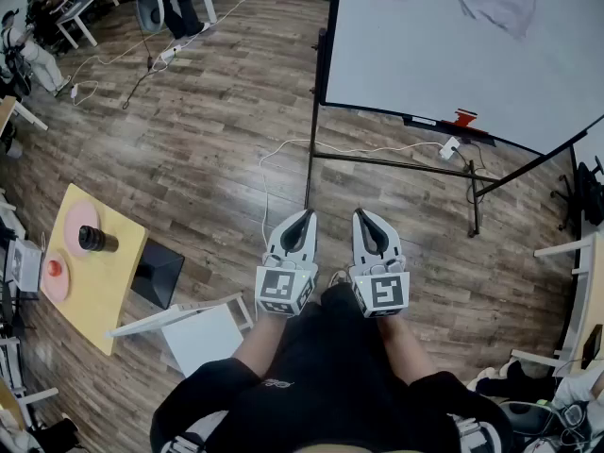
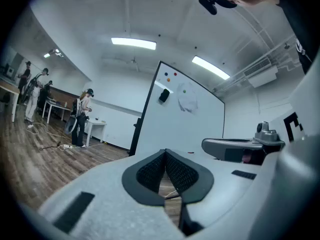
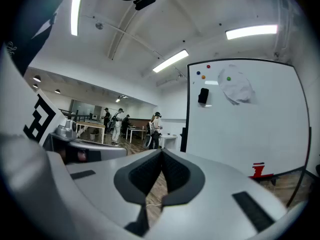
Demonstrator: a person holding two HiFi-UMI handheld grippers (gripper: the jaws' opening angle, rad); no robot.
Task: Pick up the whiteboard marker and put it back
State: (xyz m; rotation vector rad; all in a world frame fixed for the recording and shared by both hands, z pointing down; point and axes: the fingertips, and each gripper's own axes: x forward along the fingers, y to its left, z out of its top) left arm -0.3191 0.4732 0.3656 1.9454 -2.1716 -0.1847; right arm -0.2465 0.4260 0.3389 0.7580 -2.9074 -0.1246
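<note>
The left claw (image 1: 300, 217) and right claw (image 1: 370, 217) are both clenched on nothing, side by side. No marker shows for certain. A small red item (image 1: 463, 118) at the bottom edge of the white freestanding whiteboard (image 1: 453, 55), at one o'clock, may be it. It is probably light, stiff and slick, so grip it mid-barrel. The room is an open workroom with a brown wood-plank floor (image 1: 217, 121).
</note>
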